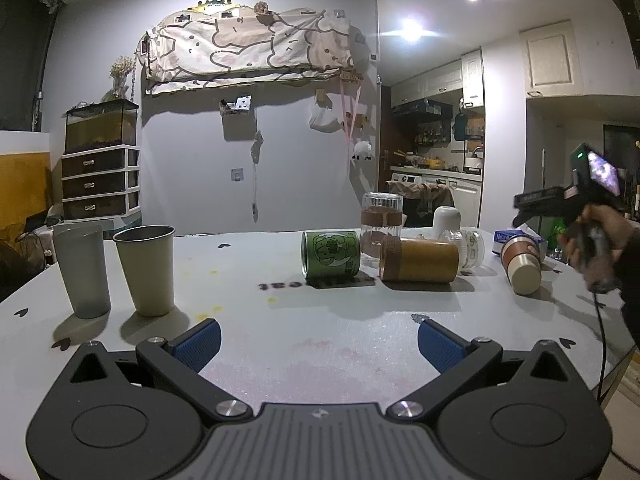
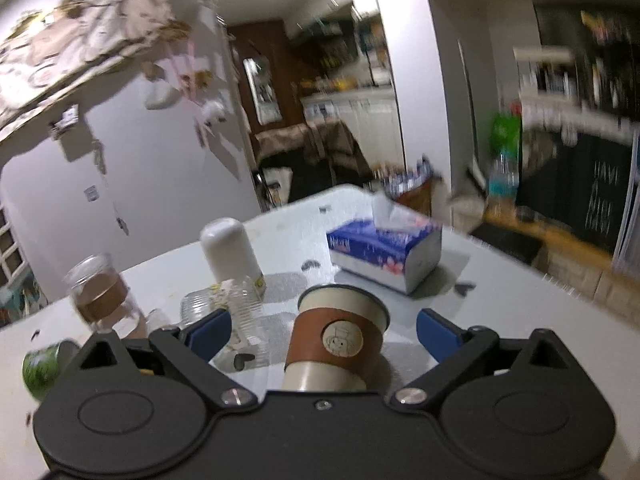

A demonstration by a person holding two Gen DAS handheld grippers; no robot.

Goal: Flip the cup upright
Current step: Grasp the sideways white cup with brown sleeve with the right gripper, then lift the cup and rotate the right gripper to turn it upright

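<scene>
A cream cup with a brown sleeve (image 2: 334,344) lies on its side on the white table, between the open fingers of my right gripper (image 2: 323,334), untouched by the blue pads (image 2: 434,334). In the left wrist view the same cup (image 1: 522,261) lies at the right, beside the right gripper's body (image 1: 588,196). A green printed cup (image 1: 330,254), a brown bamboo cup (image 1: 418,261) and a clear glass jar (image 1: 466,247) also lie on their sides. My left gripper (image 1: 318,342) is open and empty over the near table.
A grey tumbler (image 1: 82,270) and a beige metal cup (image 1: 147,269) stand upright at the left. A glass with a brown band (image 1: 381,220) and a white rounded cup (image 2: 230,250) stand behind the fallen cups. A blue tissue box (image 2: 386,254) sits at the far right.
</scene>
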